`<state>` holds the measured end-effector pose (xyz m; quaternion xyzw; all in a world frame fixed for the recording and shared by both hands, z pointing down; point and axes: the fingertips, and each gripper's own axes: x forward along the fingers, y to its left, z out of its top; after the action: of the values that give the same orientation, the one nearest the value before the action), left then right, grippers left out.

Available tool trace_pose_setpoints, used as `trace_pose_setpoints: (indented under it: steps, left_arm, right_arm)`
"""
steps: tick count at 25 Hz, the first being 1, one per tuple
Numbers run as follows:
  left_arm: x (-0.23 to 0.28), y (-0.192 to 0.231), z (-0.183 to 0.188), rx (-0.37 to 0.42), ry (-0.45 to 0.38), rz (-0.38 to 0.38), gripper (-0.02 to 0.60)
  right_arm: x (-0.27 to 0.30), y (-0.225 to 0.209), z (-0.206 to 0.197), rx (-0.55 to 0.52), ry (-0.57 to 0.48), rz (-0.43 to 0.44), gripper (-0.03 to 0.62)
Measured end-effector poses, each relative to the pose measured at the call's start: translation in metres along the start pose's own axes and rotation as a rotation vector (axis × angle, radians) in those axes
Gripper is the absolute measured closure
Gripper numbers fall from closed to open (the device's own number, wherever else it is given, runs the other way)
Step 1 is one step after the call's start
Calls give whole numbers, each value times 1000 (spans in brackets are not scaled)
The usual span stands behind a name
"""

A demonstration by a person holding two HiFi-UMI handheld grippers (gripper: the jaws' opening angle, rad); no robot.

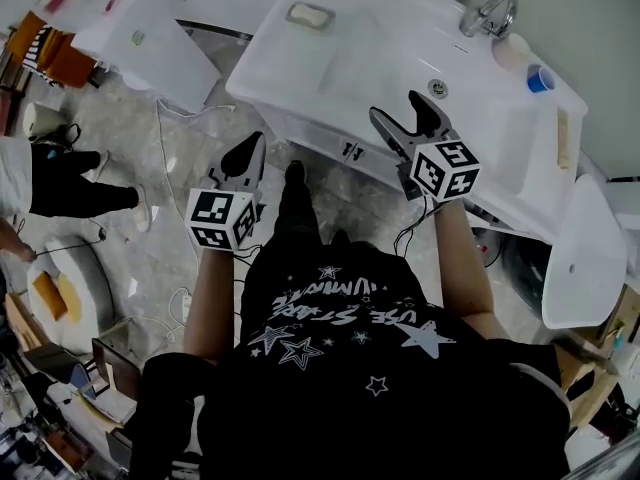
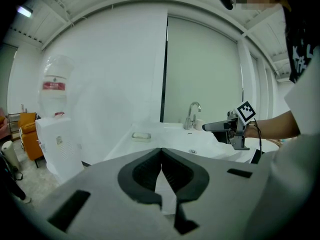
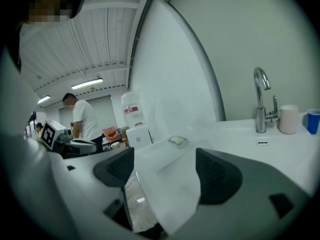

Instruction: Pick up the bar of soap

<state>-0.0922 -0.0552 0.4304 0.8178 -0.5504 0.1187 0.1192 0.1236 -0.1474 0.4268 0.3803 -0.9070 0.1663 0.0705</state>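
A pale bar of soap lies in a shallow dish on the far left corner of the white sink counter. It shows small in the left gripper view as the soap and in the right gripper view as the soap. My left gripper hangs below the counter's front edge over the floor, its jaws shut on nothing. My right gripper is over the counter's front edge near the basin, open and empty. Both are well short of the soap.
A chrome faucet stands at the back of the basin, with a white cup and a blue cup to its right. A white cabinet stands left of the sink. Cables lie on the floor. A person stands far off.
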Motion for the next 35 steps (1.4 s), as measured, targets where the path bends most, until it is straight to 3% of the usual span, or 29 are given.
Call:
trace_pose_setpoints:
  steps: [10,19,23,28,35]
  left_arm:
    - [83,95,32,3,-15,-21,571]
    - [137,161,51,-6,-1,-55,571]
    - [153,187,56,-16,5,-64,571]
    - [176,210,57,-40,19,-82,571]
    - [202,241,60,-62,23,-92,571]
  right_arm:
    - [104,-27,29,-37,53,-29,229]
    - [202,-38,46,-130,176,-3,278]
    - [239,-41,44,-178,272,19,320]
    - [280,-45,29,-236,432,65,325]
    - [325,-59,23,-355,569,79,345]
